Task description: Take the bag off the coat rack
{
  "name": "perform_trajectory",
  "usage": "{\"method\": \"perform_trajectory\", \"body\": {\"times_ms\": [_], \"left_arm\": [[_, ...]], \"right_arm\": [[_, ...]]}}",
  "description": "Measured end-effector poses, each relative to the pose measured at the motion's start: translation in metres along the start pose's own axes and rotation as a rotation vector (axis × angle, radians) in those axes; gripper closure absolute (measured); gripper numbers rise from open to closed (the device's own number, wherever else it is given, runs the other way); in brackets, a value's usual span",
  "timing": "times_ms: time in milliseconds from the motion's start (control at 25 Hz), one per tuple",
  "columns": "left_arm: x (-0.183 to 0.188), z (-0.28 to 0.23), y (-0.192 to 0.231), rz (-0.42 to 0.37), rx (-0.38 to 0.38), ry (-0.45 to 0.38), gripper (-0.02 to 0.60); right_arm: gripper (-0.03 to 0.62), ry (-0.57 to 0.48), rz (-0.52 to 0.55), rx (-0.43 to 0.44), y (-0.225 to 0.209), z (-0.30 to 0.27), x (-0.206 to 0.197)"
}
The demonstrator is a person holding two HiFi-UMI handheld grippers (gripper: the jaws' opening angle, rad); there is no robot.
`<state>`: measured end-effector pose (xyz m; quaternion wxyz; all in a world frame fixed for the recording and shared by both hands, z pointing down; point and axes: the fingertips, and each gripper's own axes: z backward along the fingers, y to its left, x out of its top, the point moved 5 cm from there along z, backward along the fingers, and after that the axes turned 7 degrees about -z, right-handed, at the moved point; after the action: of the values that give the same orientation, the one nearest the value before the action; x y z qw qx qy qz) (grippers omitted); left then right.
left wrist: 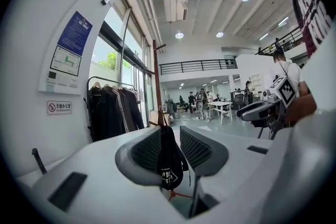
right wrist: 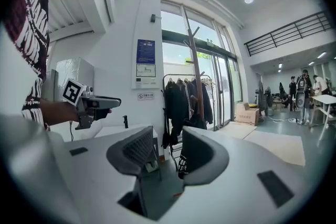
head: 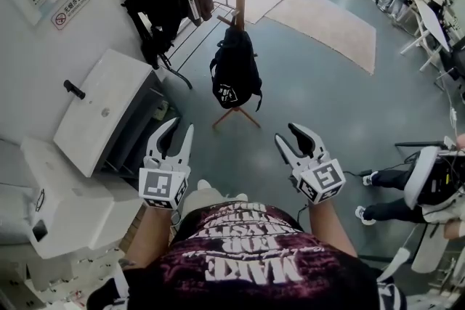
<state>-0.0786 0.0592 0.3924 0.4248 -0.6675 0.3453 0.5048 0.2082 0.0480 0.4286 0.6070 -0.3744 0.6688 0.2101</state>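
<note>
Well short of the hanging bag [head: 235, 72], left gripper [head: 182, 125] and right gripper [head: 286, 133] show fingers [head: 163, 139] apart, empty.

We hold both grippers out ahead of torso, roughly level, well apart from each other. Left gripper [head: 182, 127]: jaws apart, gripping nothing, tips pointing forward, tilted slightly right. Right gripper [head: 286, 134]: jaws apart, gripping nothing, tips angled forward and left. Marker cubes [head: 163, 185] face up toward our head camera. Left forearm [head: 149, 236] and right forearm [head: 330, 225] bare, reaching forward from either side of torso. Our hands sit behind cubes, mostly hidden.
</note>
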Motion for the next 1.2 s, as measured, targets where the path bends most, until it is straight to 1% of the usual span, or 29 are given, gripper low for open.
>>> {"method": "perform_trajectory", "body": {"times_ms": [240,360,520,720,840,1200], "left_arm": [[-0.009,-0.009,-0.003,-0.002,-0.025,0.008,0.471],[-0.014,-0.017,0.005,0.009,-0.037,0.007,0.471],[-0.015,-0.031,0.018,-0.001,-0.038,-0.006,0.471],[-0.011,-0.052,0.037,-0.004,-0.045,-0.028,0.471],[-0.013,-0.07,0.047,0.0,-0.054,-0.022,0.471],[-0.017,-0.122,0.07,0.014,-0.089,-0.014,0.471]], "right_arm": [[0.411,0.019,-0.039,-0.015,-0.007,-0.004,-0.016],[0.411,0.013,-0.039,-0.024,-0.008,-0.012,-0.015],[0.411,0.011,-0.046,-0.039,-0.014,-0.028,-0.014],[0.411,0.008,-0.039,-0.043,-0.021,-0.05,-0.004],[0.412,-0.001,-0.035,-0.053,-0.029,-0.063,0.005],[0.413,0.027,-0.043,-0.068,-0.054,-0.1,0.015]]}}
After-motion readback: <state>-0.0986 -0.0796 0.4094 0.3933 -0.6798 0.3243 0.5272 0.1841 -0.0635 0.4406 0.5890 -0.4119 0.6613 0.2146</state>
